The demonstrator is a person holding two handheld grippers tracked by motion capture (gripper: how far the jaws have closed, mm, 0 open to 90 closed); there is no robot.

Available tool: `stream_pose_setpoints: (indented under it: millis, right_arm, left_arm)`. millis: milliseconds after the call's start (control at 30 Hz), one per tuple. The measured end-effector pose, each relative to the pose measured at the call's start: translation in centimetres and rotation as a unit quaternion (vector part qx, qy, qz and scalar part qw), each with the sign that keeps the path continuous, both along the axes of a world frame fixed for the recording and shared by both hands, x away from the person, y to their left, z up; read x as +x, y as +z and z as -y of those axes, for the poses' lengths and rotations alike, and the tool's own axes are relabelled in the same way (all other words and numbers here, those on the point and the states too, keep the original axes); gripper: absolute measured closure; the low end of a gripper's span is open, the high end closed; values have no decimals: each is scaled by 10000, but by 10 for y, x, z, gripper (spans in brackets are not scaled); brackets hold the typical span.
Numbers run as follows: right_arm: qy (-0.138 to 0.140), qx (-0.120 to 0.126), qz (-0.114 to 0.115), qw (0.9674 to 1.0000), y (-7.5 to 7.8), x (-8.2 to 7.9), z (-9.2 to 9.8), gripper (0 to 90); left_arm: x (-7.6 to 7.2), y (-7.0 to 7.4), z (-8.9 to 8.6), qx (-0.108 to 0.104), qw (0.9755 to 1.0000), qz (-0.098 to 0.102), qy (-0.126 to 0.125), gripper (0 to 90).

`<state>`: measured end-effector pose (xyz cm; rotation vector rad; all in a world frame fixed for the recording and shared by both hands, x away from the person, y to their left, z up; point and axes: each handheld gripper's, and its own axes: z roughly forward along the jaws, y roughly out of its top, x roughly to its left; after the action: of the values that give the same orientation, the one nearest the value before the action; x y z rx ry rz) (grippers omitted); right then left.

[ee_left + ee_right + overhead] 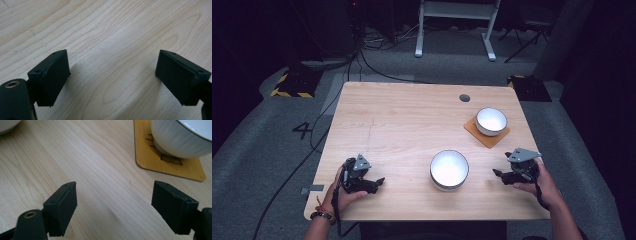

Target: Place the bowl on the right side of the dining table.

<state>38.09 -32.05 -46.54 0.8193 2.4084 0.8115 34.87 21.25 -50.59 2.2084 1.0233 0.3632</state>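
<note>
A white bowl (449,169) stands near the front middle of the wooden table (412,115). A second white bowl (491,120) rests on an orange wooden coaster (477,134) toward the back right; it shows close up as the bowl (182,140) on the coaster (170,163) in the right gripper view. My left gripper (379,182) lies low at the front left, open, with bare wood between its jaws (112,75). My right gripper (498,173) is at the front right, open and empty (113,202), pointing toward the near bowl.
A round cable hole (464,97) sits in the table's back edge. A white desk frame (457,25) and cables (377,55) lie on the grey floor behind. Yellow-black striped bases (292,85) flank the table.
</note>
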Motion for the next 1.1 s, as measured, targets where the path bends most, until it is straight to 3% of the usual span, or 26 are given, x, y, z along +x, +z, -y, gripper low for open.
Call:
stream_pose_setpoints:
  millis: [133,267,300,500,700,1100]
  right_arm:
    - [-186,113,-109,9997,-7,-3,5,205]
    - [-137,92,-138,9998,-13,-5,11,203]
    - [-219,194,-190,9994,-15,-6,11,203]
    - [-168,265,-202,9993,-19,-8,19,201]
    - [-298,380,-261,9985,-25,-10,24,200]
    - [-483,787,-412,9949,-35,-10,35,166]
  left_arm:
    - [0,0,0,-10,10000,-9,2,122]
    - [0,0,0,-20,10000,-26,17,122]
    - [0,0,0,-20,10000,-22,13,122]
    - [0,0,0,-22,10000,-31,22,122]
    - [0,0,0,-20,10000,-27,9,122]
    - [0,0,0,-14,10000,-12,5,122]
